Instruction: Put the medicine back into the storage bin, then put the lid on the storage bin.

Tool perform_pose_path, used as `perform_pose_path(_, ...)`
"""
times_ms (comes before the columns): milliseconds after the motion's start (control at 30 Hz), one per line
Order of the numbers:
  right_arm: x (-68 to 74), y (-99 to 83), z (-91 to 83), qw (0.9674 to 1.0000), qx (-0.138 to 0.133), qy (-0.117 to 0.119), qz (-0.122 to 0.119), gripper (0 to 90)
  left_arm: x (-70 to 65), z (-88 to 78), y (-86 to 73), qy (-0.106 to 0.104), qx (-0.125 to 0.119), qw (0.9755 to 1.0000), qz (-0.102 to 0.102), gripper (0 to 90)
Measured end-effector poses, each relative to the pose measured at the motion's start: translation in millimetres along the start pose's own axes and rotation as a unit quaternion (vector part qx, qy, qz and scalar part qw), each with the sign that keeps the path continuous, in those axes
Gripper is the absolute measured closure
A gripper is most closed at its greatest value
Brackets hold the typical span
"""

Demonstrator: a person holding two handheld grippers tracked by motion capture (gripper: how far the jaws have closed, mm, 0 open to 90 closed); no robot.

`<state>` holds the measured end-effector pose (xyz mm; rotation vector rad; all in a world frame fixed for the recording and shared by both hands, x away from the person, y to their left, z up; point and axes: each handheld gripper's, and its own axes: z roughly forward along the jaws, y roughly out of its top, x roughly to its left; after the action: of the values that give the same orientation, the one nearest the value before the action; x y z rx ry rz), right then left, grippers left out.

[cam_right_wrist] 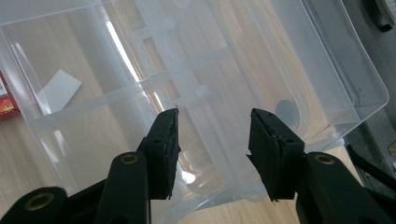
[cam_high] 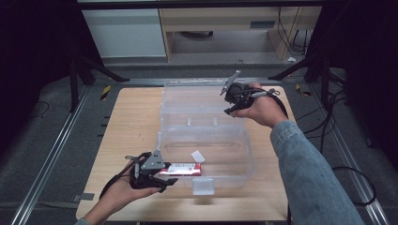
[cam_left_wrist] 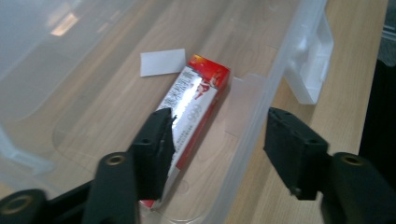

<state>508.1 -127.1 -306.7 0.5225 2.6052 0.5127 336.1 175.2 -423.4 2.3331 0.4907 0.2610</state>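
Observation:
A clear plastic storage box (cam_high: pixel 248 154) stands on the wooden table (cam_high: pixel 131 122) with its lid (cam_high: pixel 197 101) folded open behind it. A red-and-white carton (cam_high: pixel 184 168) lies inside by the front left wall, beside a white paper slip (cam_high: pixel 197 156). My left gripper (cam_high: pixel 170 176) reaches in over that corner. In the left gripper view the left gripper (cam_left_wrist: pixel 217 140) straddles the box wall (cam_left_wrist: pixel 261 107): one jaw over the carton (cam_left_wrist: pixel 198 93), the other outside, neither pressing. My right gripper (cam_high: pixel 226 102) hovers over the lid's right end. There the right gripper (cam_right_wrist: pixel 212 135) is open, with nothing in it.
A white latch (cam_high: pixel 203 186) hangs on the box's front wall. Bare wood lies left and right of the box. Dark floor, metal rails and cables surround the table, with stand legs at the far corners.

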Motion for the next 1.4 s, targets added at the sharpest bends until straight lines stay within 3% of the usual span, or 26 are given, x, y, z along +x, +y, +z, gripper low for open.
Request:
perform_pose_path(267,-4.7,0.2,7.2,0.9996,0.024,0.008,-0.013,53.2,-0.8,7.1,8.6,-0.026,0.047,0.9982,0.025,58.9)
perform_pose_path(500,-4.2,3.2,18.6,0.9986,0.040,0.017,-0.030,62.5,0.9,9.6,8.2,-0.046,0.053,0.9970,0.033,75.3)
perform_pose_path(733,-2.1,7.4,27.0,0.9974,0.044,0.029,-0.049,72.0,3.3,10.6,8.7,-0.054,0.051,0.9965,0.039,77.0)
perform_pose_path(800,-2.1,9.6,26.7,0.9964,0.047,0.026,-0.065,74.3,4.2,11.4,9.8,-0.052,0.053,0.9964,0.041,77.2)
perform_pose_path(1033,-11.9,10.5,28.3,0.9958,0.051,0.042,-0.063,77.0,12.9,16.0,14.5,-0.052,0.053,0.9964,0.041,77.1)
perform_pose_path(1400,-20.8,8.7,29.0,0.9959,0.048,0.037,-0.067,78.9,15.8,26.0,28.7,-0.054,0.063,0.9955,0.045,78.3)
